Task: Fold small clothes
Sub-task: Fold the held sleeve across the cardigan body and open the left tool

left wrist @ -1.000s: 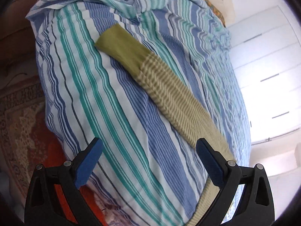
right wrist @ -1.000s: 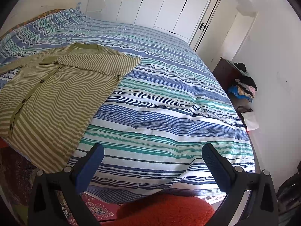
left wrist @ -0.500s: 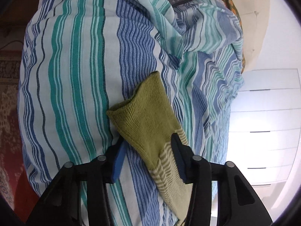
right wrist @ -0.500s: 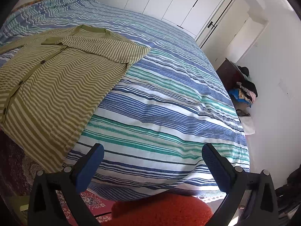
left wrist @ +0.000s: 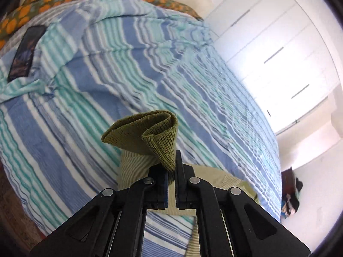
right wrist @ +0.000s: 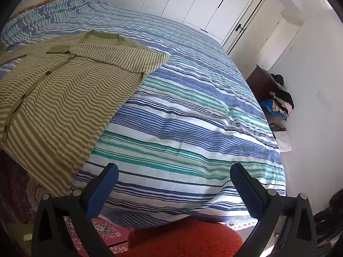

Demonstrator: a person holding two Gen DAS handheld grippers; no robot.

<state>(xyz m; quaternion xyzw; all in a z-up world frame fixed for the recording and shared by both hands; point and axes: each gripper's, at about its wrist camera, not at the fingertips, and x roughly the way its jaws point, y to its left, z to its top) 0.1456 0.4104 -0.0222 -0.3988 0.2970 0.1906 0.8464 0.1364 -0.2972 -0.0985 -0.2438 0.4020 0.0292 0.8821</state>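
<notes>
Cardigan (right wrist: 70,90): one, olive and cream stripes, buttoned, lying flat at the left near corner of the bed; its hem hangs a little over the bed edge.
Buttons: four countable down the front band in the right wrist view; more may be out of frame.
Right sleeve of cardigan: one, folded across the chest, its cuff (right wrist: 57,49) lying near the neckline.
Left sleeve of cardigan: one, lifted off the bed; its plain olive cuff (left wrist: 148,132) stands up curled above the jaws in the left wrist view.
Left gripper (left wrist: 170,184): one, jaws pinched together on the edge of that olive cuff, with the striped sleeve trailing down beneath it.
Bed (right wrist: 193,111): one, covered by a blue, teal and white striped sheet; one dark flat object (left wrist: 25,53), perhaps a phone, lies far up near the patterned pillow area.
Right gripper (right wrist: 174,187): one, jaws spread wide, holding nothing, hovering off the near edge of the bed well apart from the cardigan.
Red cushion or stool (right wrist: 184,237): one, below the right gripper.
Clothes pile (right wrist: 278,102): one heap on a dark cabinet by the far wall, items too jumbled to count.
Progress: early; one sleeve looks folded in, the second is in hand.
Remaining: likely laying this sleeve across, then folding the body.
</notes>
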